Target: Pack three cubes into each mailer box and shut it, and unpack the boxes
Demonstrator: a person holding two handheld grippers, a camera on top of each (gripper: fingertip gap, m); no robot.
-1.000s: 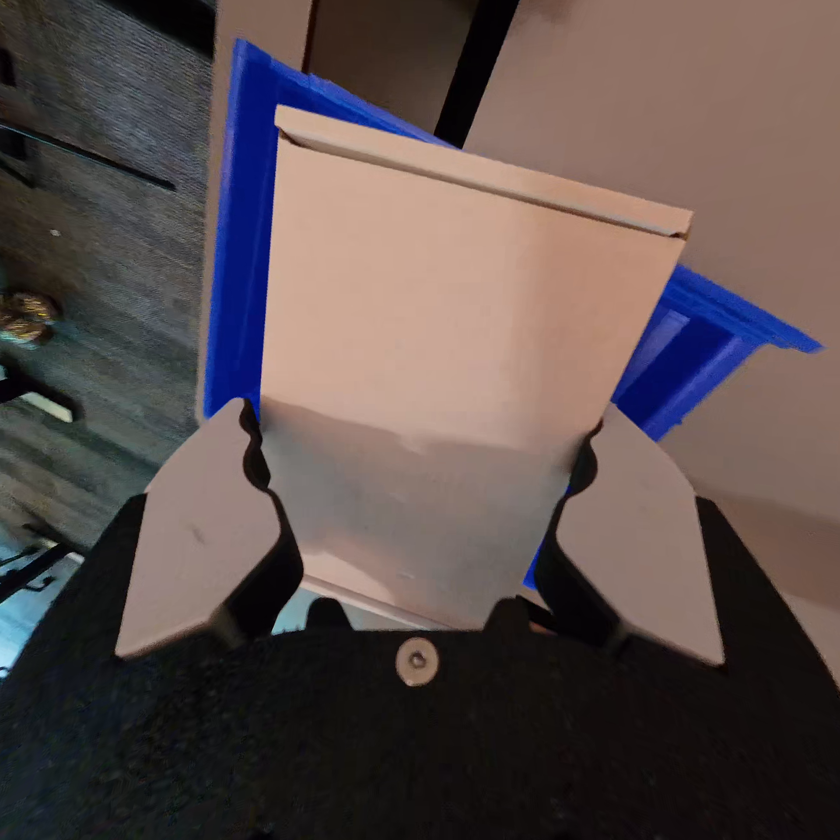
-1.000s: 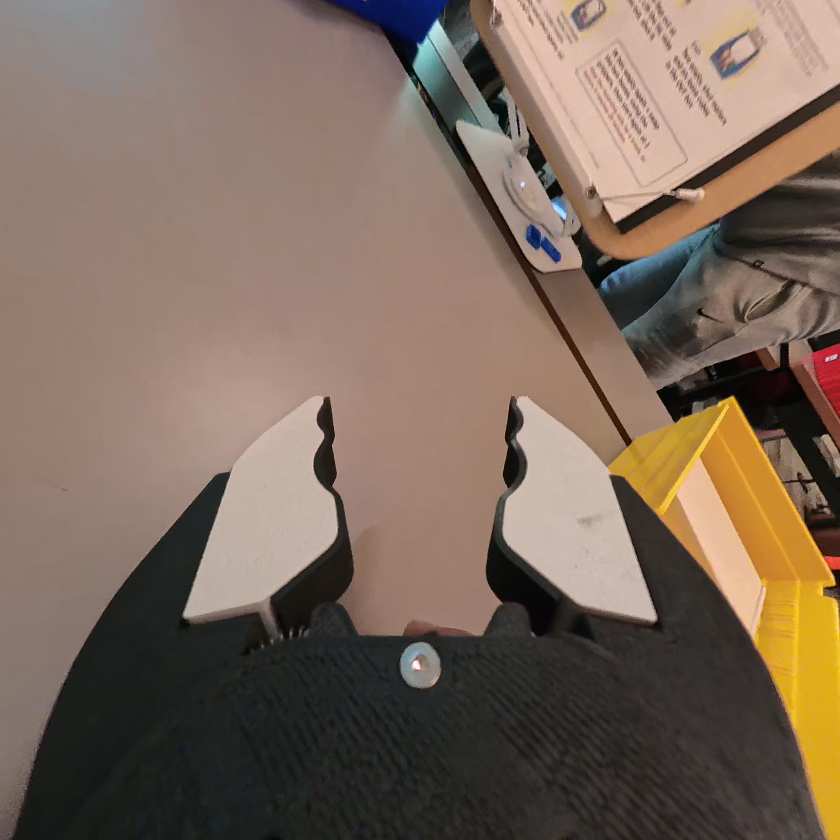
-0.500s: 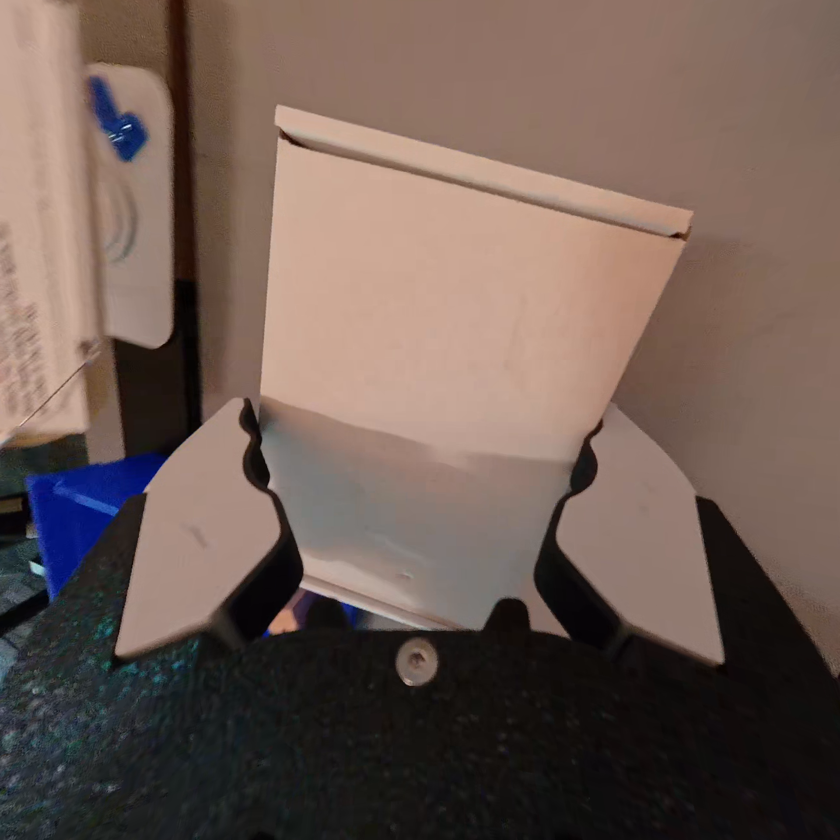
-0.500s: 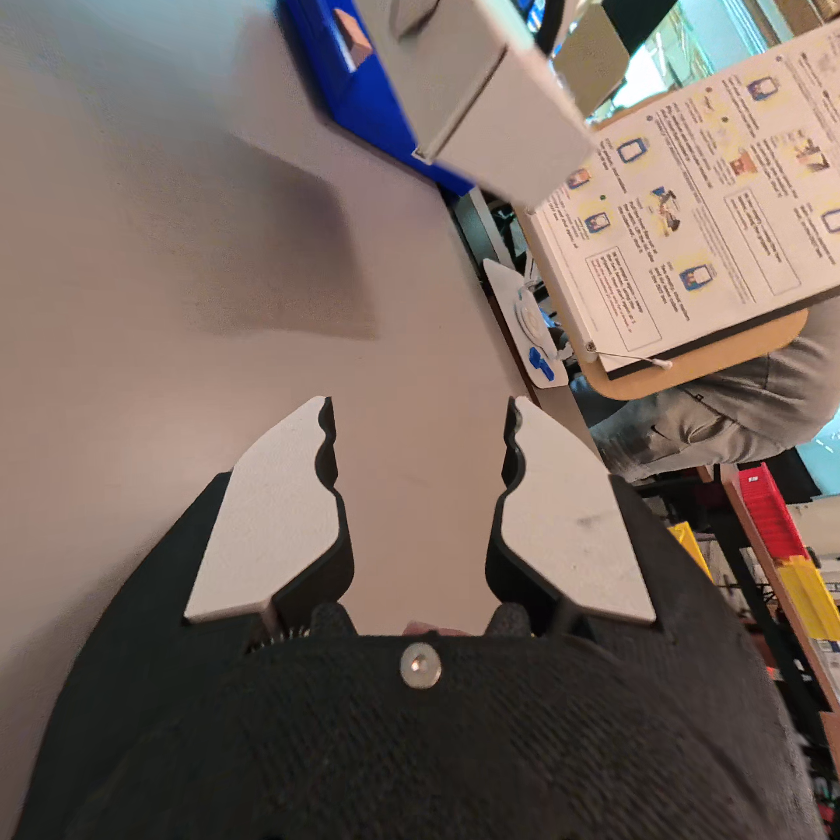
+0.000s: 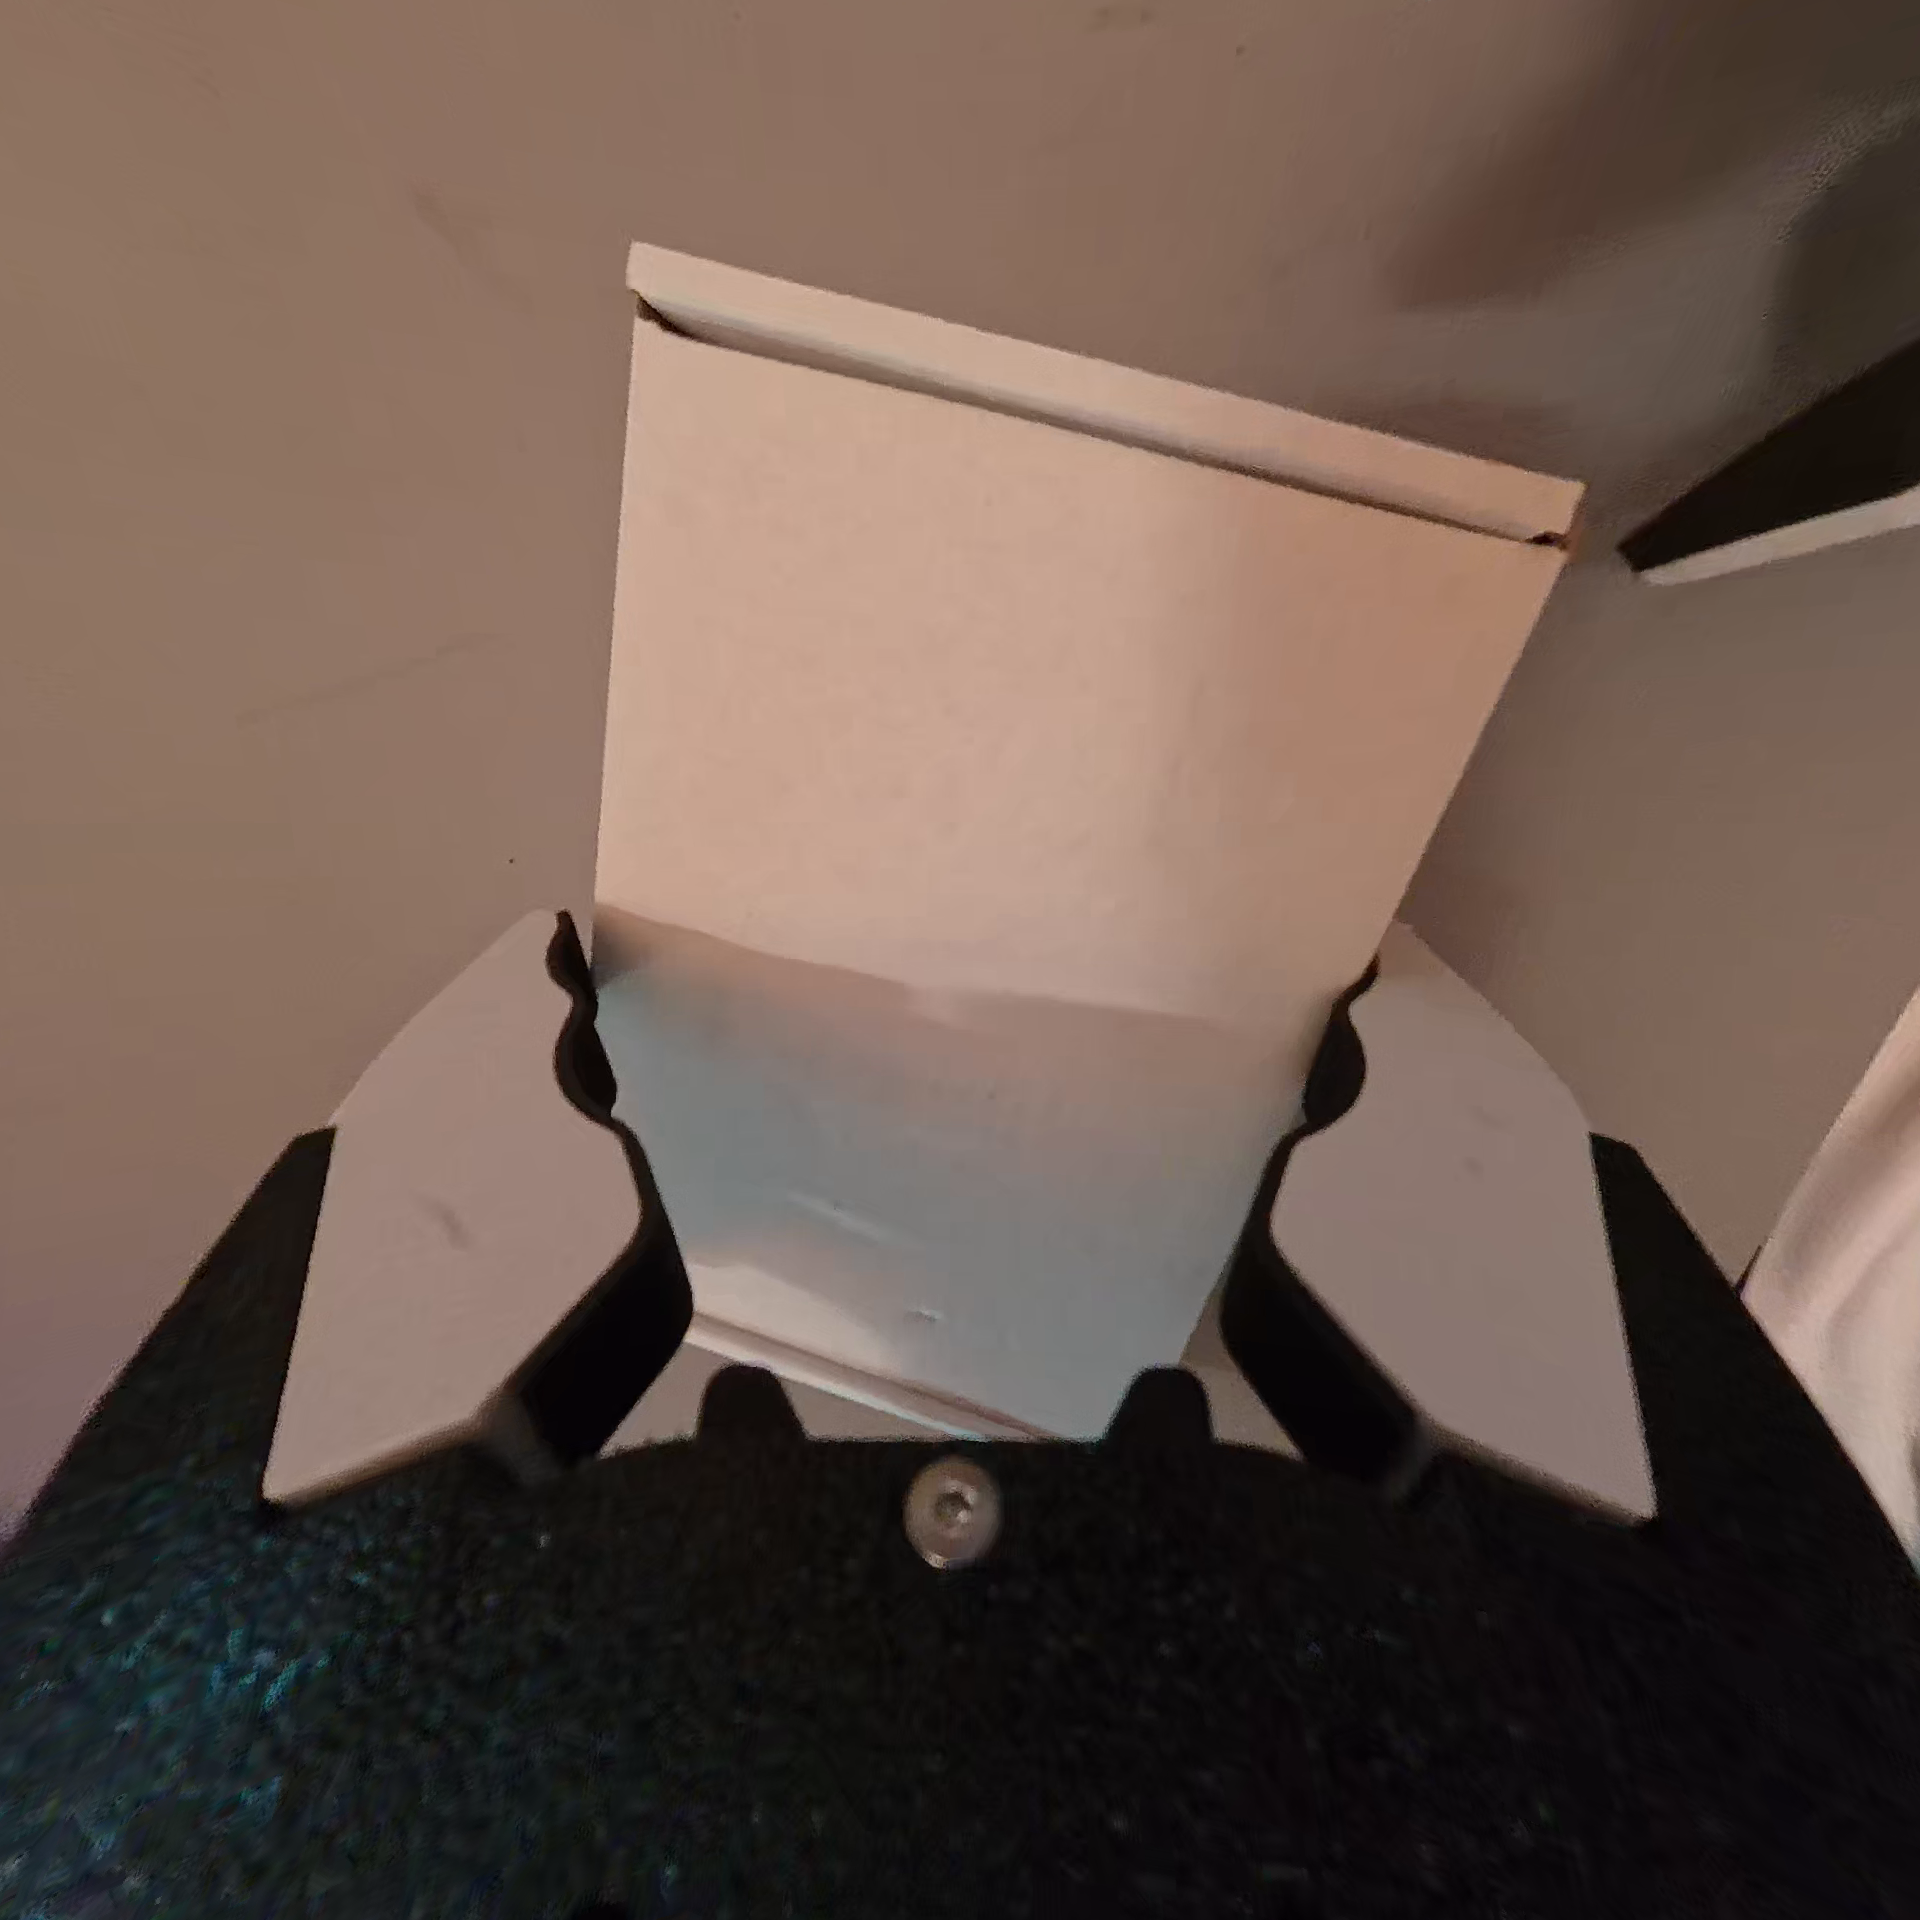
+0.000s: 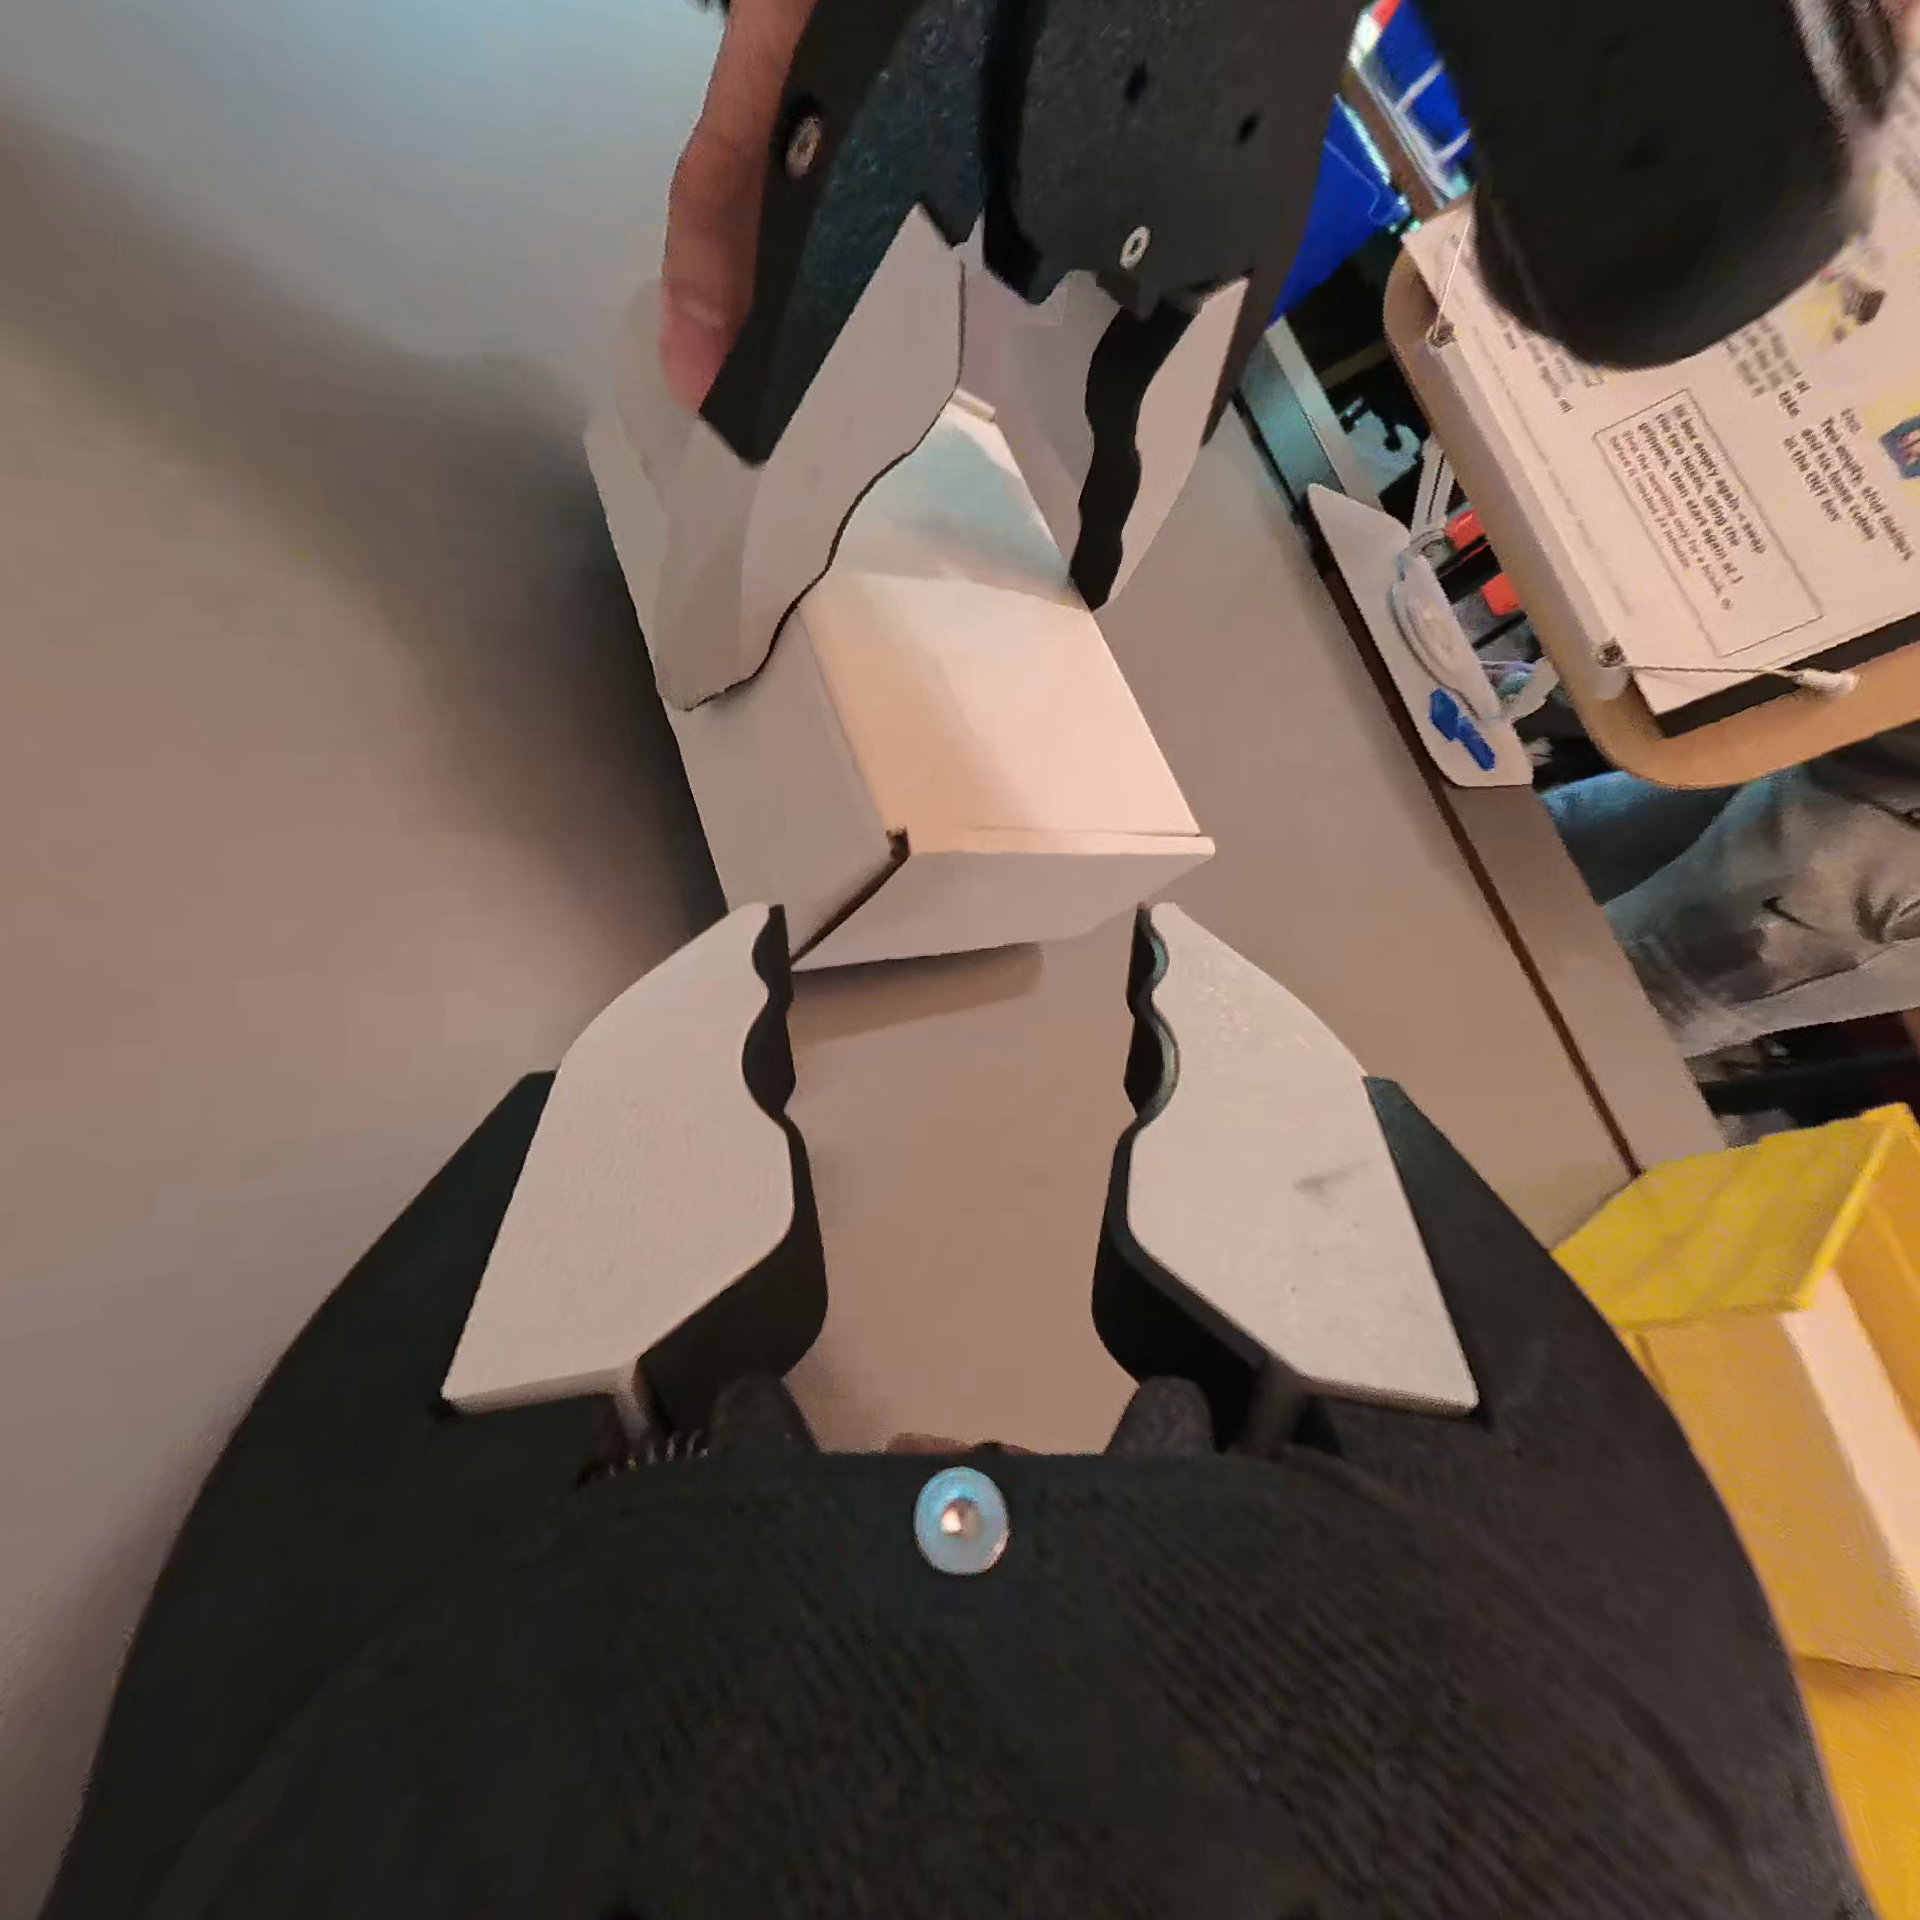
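On the left, over the beige table [image 5: 260, 520], our left gripper [image 5: 961, 1049] pinched a shut white mailer box [image 5: 1039, 675] by its sides; whether it touched the tabletop we could not tell. Facing it, our right gripper [image 6: 961, 1029] had its fingers spread and empty, the tips just beside the box's near end. At the far right a yellow bin [image 6: 1714, 1247] stood beside the table. We saw no cubes, so we judged most of the task remained.

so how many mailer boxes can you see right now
2: one closed mailer box clamped in the left hand-held gripper over the table, one standing in the yellow bin at right. Others may be hidden.
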